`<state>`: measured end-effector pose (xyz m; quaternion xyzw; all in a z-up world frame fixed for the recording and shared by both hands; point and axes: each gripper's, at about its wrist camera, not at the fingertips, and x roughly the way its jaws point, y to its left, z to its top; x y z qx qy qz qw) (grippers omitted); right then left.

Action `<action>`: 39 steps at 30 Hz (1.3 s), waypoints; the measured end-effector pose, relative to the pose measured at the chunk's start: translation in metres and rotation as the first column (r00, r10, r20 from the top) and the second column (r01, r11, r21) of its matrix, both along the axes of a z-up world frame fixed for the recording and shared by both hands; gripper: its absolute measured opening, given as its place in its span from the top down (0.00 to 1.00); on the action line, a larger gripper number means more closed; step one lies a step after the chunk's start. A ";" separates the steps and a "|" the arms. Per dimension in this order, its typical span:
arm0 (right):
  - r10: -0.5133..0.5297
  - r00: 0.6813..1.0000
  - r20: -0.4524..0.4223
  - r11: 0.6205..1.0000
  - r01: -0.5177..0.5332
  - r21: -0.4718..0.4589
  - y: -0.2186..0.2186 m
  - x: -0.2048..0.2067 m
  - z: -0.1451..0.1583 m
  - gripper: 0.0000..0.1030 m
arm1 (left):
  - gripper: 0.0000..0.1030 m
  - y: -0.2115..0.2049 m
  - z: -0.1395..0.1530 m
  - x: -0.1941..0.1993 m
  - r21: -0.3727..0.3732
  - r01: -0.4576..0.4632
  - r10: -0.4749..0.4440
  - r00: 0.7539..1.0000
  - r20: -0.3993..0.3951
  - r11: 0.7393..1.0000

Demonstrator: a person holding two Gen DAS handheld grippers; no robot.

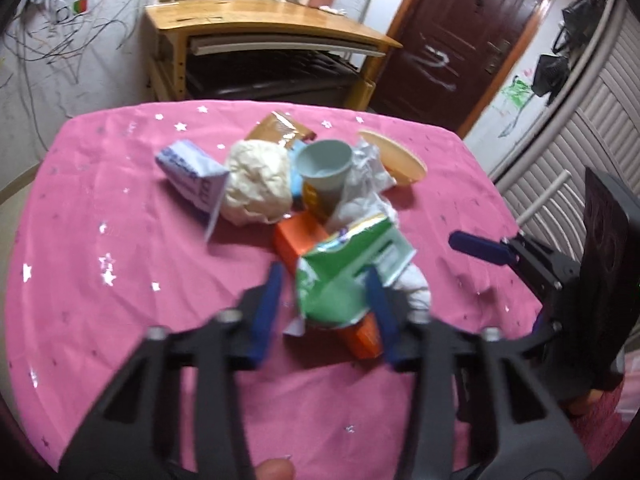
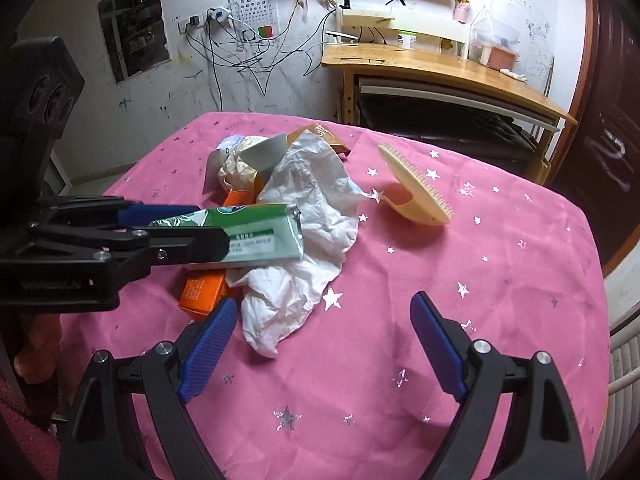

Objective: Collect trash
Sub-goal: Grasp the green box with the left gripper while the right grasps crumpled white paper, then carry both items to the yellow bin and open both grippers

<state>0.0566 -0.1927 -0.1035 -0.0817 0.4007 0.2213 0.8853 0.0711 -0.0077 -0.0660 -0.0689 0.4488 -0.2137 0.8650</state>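
A heap of trash lies mid-table on the pink star cloth [image 1: 120, 240]. My left gripper [image 1: 324, 272] has its jaws around the green pack [image 1: 344, 276] that rests on an orange box [image 1: 300, 236]. The right finger overlaps the pack, and a strip of cloth shows beside the left finger. From the right wrist view, the left gripper [image 2: 200, 228] reaches in from the left, straddling the green pack [image 2: 256, 236]. My right gripper [image 2: 324, 302] hangs open and empty at the near edge of a crumpled white plastic bag [image 2: 304, 216].
The heap also holds a white paper ball [image 1: 258, 182], a pale blue cup [image 1: 326, 168], a blue-white pack [image 1: 188, 172] and a brown wrapper [image 1: 280, 128]. A yellow brush [image 2: 416, 188] lies apart on the right. Beyond the table are a wooden desk [image 2: 440, 68] and a dark door [image 1: 472, 40].
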 end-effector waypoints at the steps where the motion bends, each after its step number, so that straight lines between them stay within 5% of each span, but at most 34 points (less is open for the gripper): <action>1: 0.000 1.000 0.001 1.000 0.000 -0.005 0.001 0.001 0.000 0.20 | 0.80 0.001 0.001 0.000 -0.001 0.003 -0.003 1.000 0.006 1.000; 11: 0.029 1.000 -0.005 1.000 -0.029 -0.006 0.011 0.013 0.003 0.26 | 0.83 0.026 0.030 -0.023 -0.033 -0.045 0.049 0.993 0.112 0.998; 20: 0.045 0.997 -0.069 0.999 -0.043 0.025 0.013 0.020 -0.003 0.86 | 0.83 0.051 0.053 -0.038 -0.024 -0.122 0.124 0.976 0.179 0.992; 39: -0.126 0.990 0.069 0.978 0.112 0.173 -0.089 -0.015 0.051 0.90 | 0.83 -0.003 0.073 -0.039 0.038 -0.081 0.070 0.972 0.223 0.996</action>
